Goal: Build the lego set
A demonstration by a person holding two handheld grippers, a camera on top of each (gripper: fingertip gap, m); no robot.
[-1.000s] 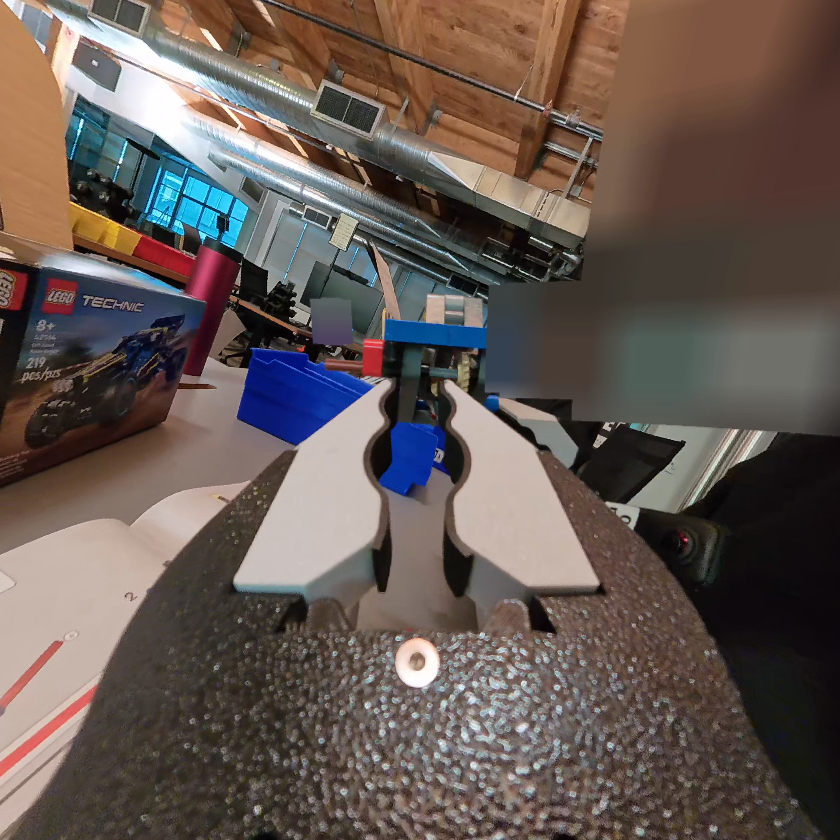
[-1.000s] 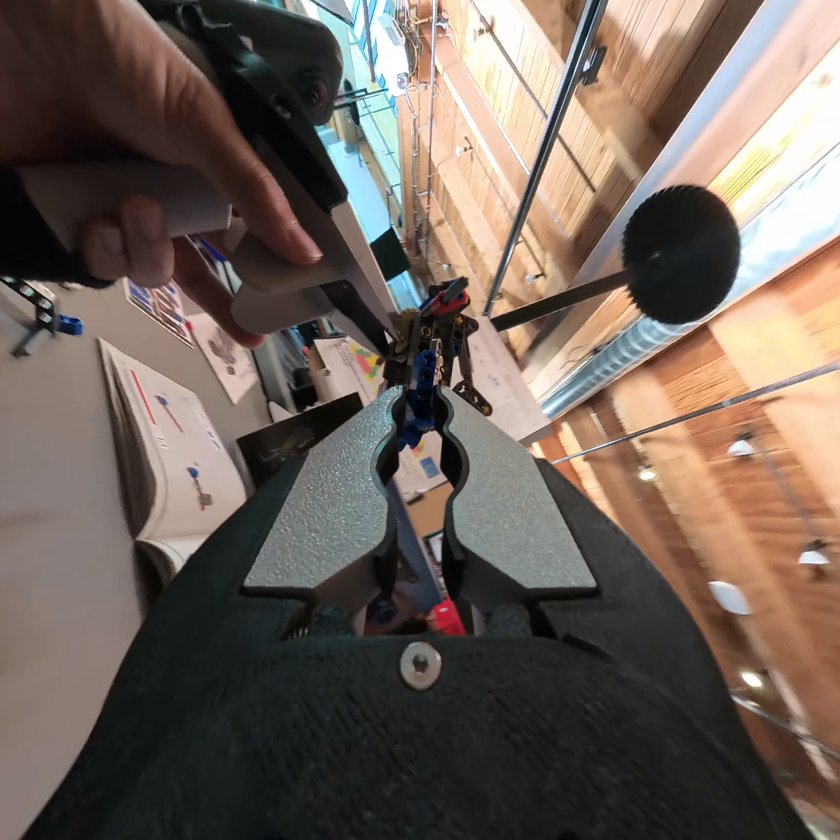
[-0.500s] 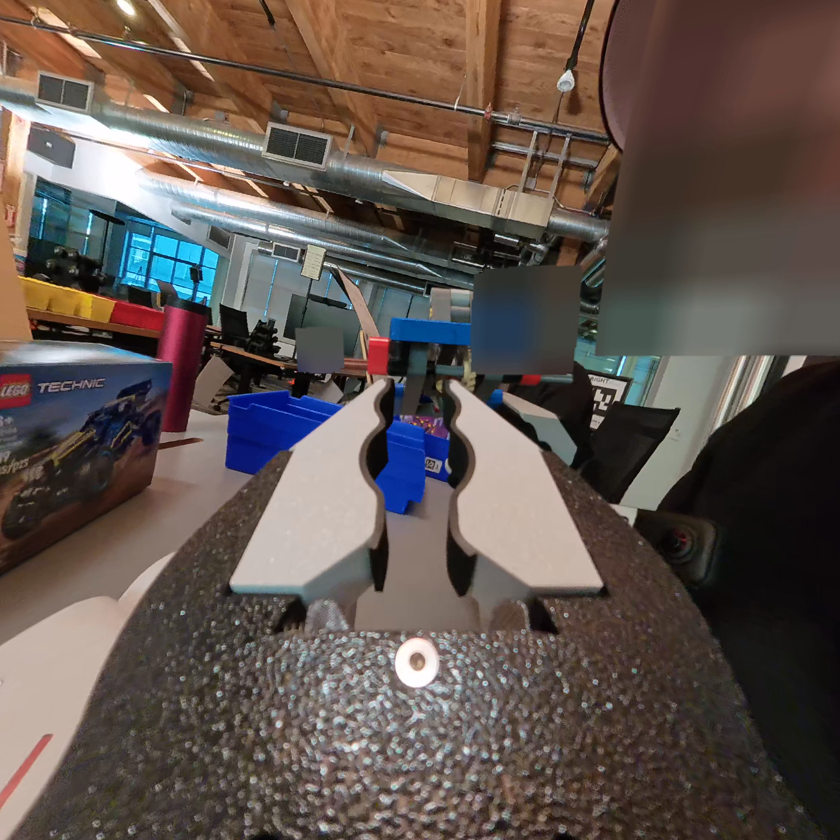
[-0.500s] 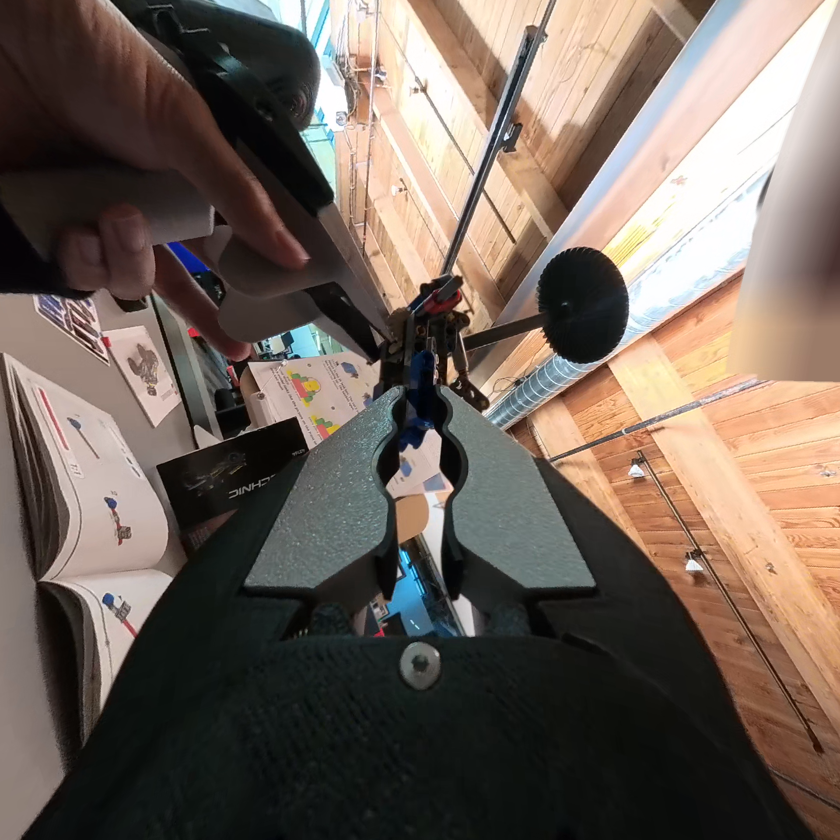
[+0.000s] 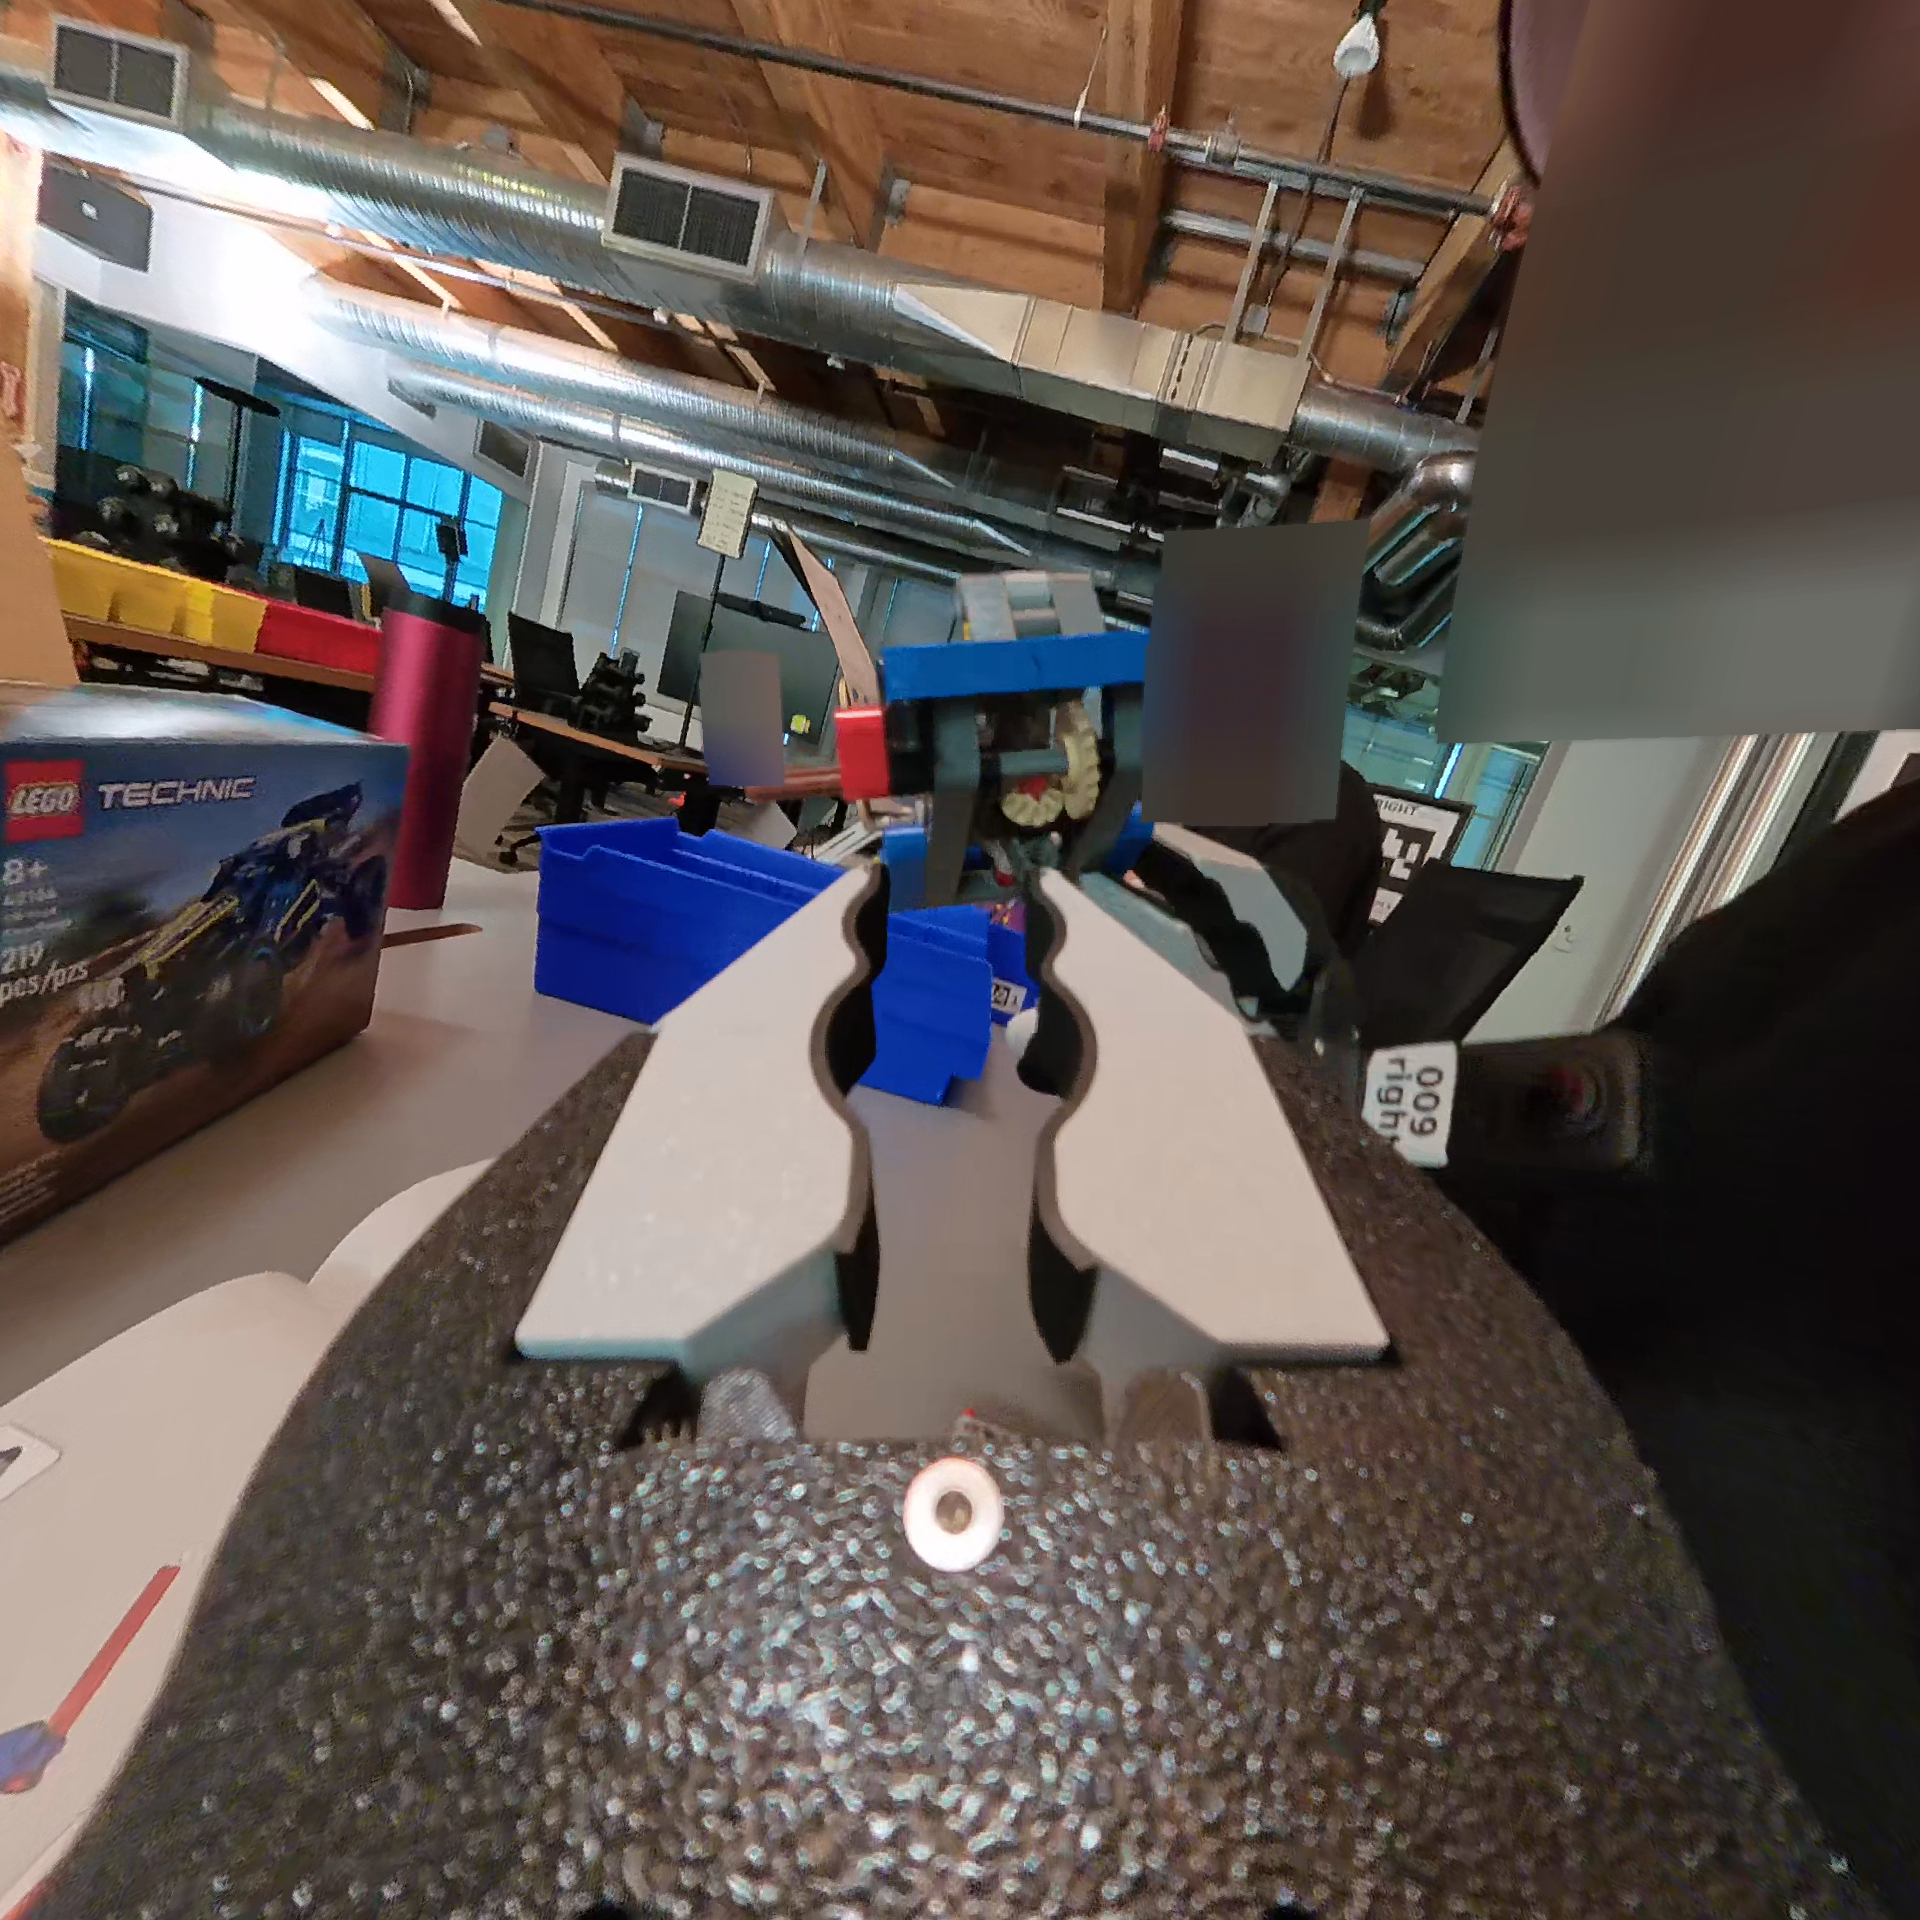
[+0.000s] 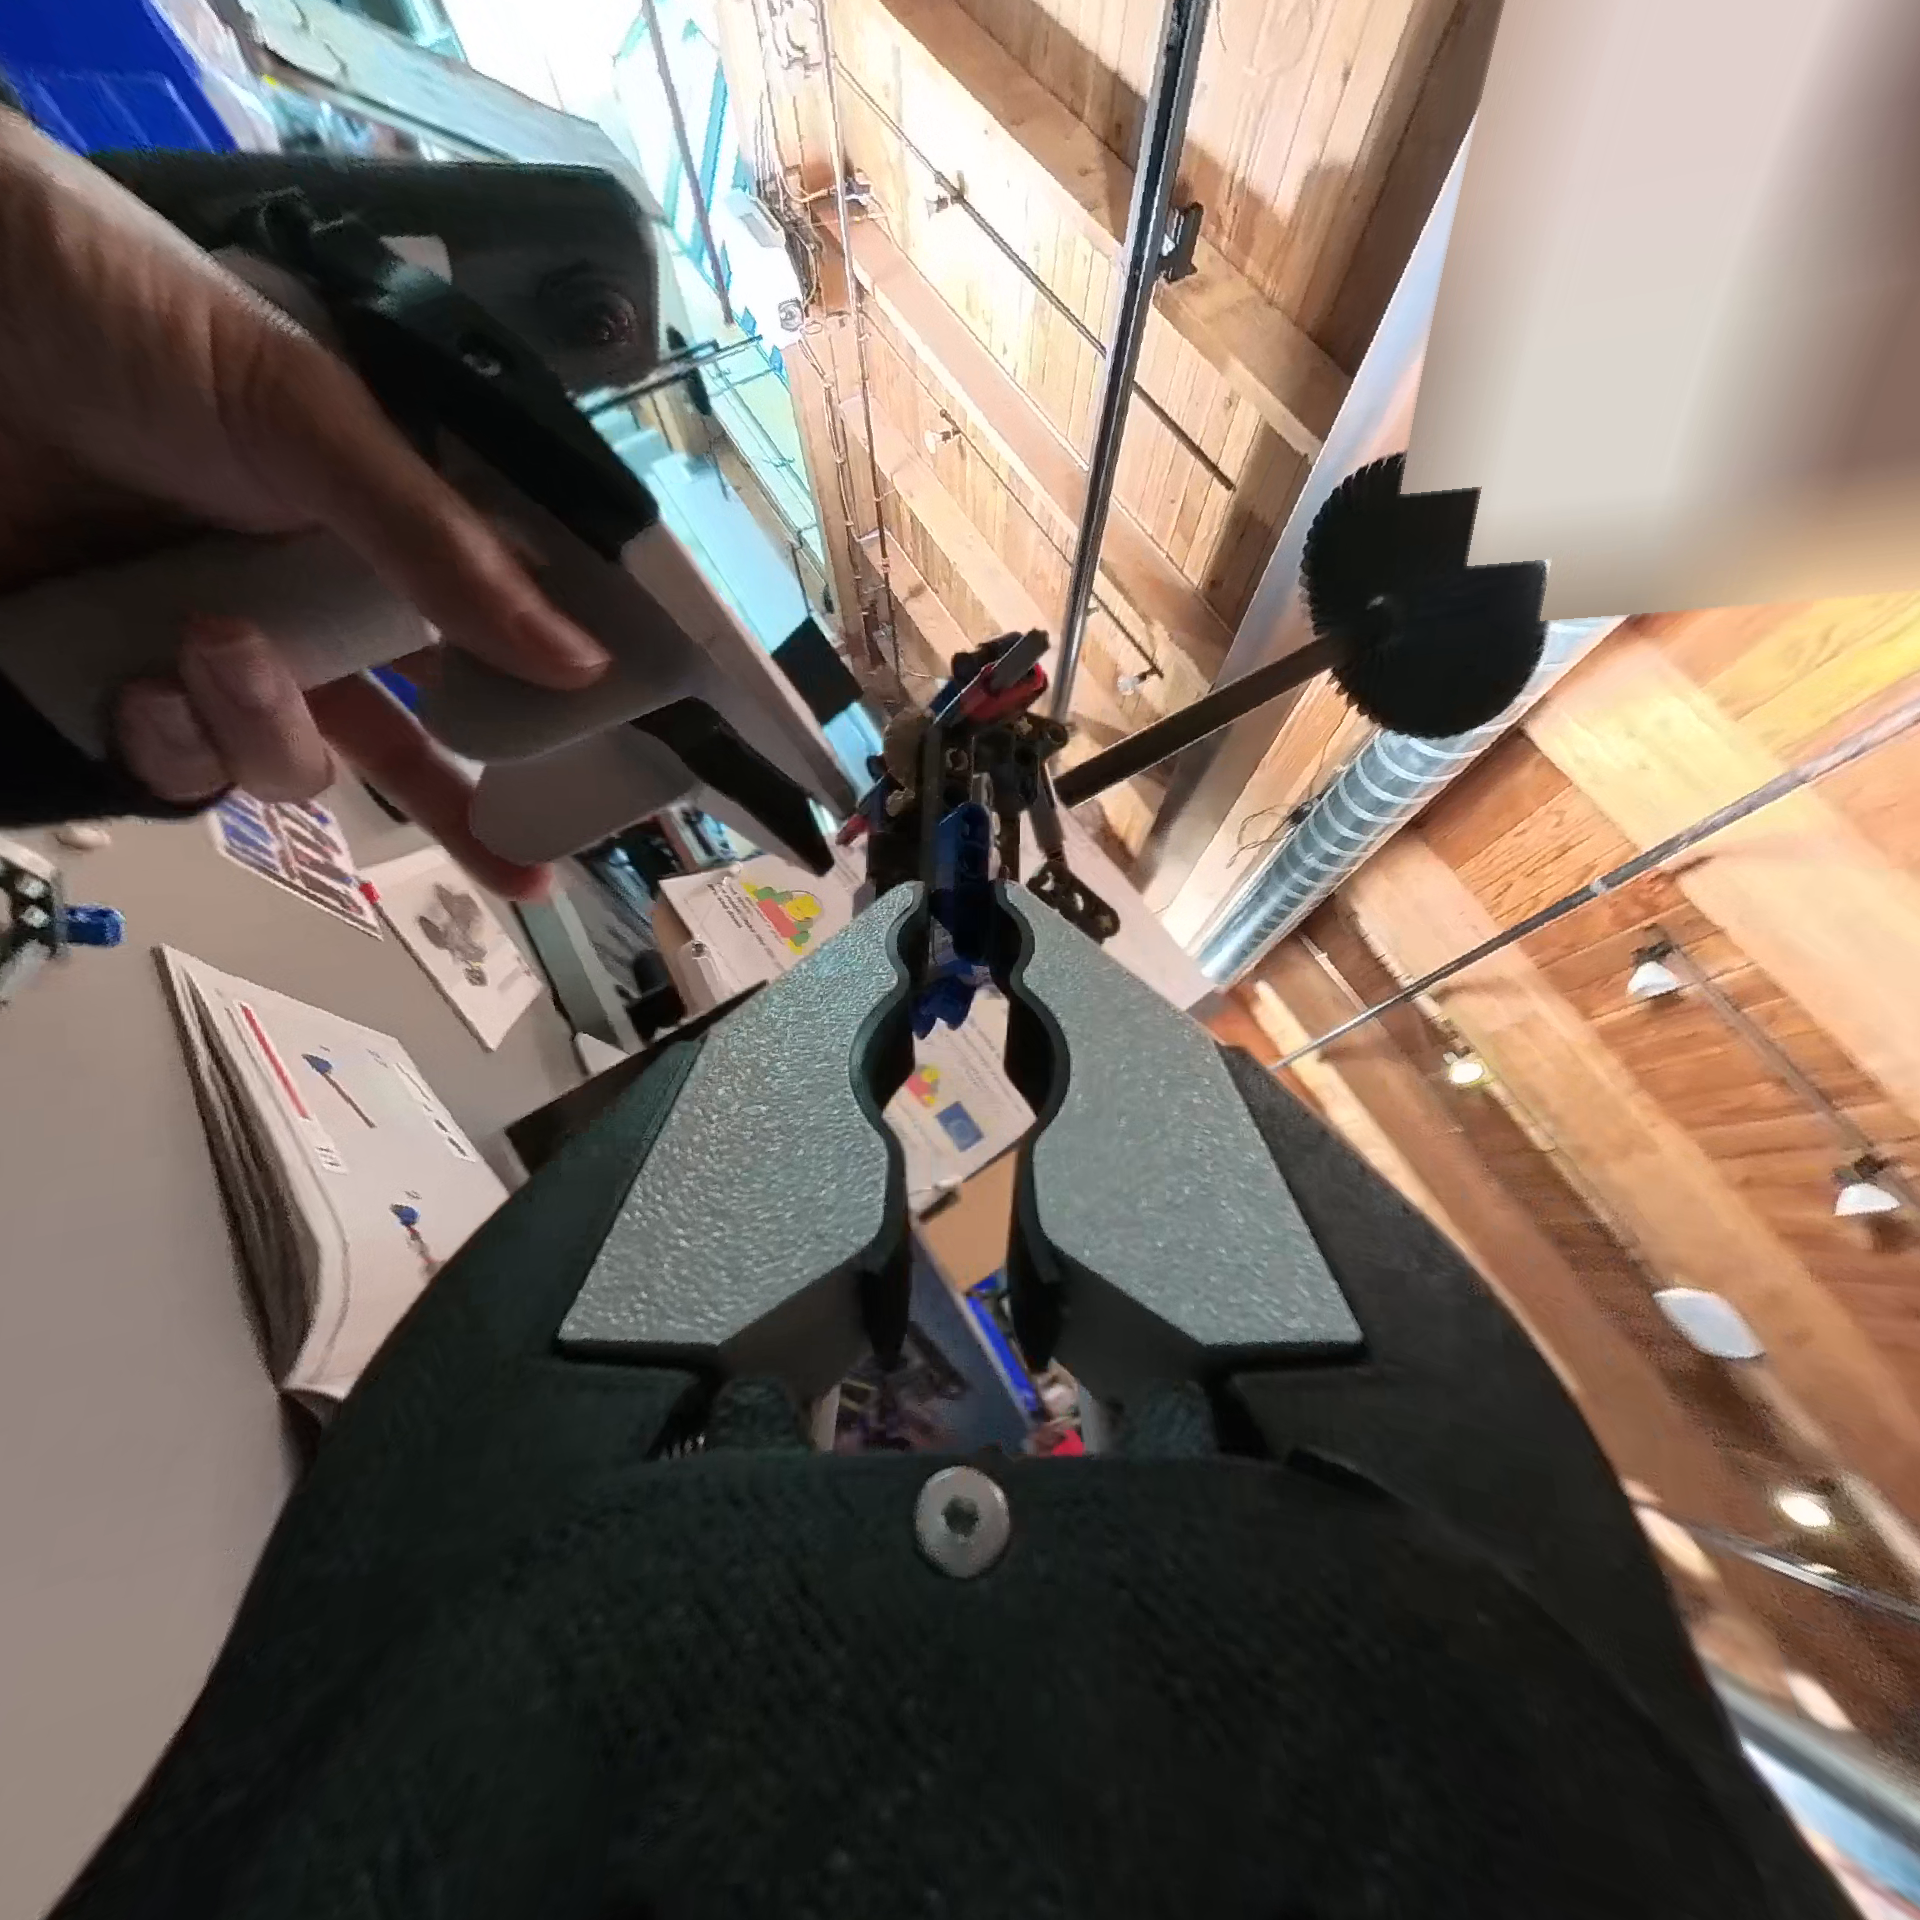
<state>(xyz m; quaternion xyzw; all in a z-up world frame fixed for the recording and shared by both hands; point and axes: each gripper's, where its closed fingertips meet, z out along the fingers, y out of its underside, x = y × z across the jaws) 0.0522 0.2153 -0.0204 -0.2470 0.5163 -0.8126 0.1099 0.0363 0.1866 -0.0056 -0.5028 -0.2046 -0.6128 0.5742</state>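
Observation:
A partly built lego assembly [image 5: 1008, 665] with a blue beam, a red end piece and a tan gear is held up in the air. My left gripper [image 5: 956, 883] is just below it, jaws a little apart on either side of a grey beam, not pinching it. In the right wrist view my right gripper [image 6: 958, 904] is shut on a blue part of the assembly [image 6: 956, 769]. A black axle with a black gear [image 6: 1392, 613] sticks out of the assembly to the right. The left gripper [image 6: 821, 842], held by a hand [image 6: 208, 436], meets the assembly from the left.
On the grey table stand a lego set box [image 5: 177, 935], blue bins [image 5: 686, 904] and a dark red tumbler [image 5: 426, 748]. An open instruction booklet [image 6: 312, 1122] lies on the table. A small separate lego piece [image 6: 31, 925] shows at the left edge. One gripper's finger ends stand about 4 cm off the other's.
My left gripper's jaws have moved apart around the grey beam. The assembly has come closer in the left wrist view. The right gripper has kept its hold, and the gear has shifted in its view.

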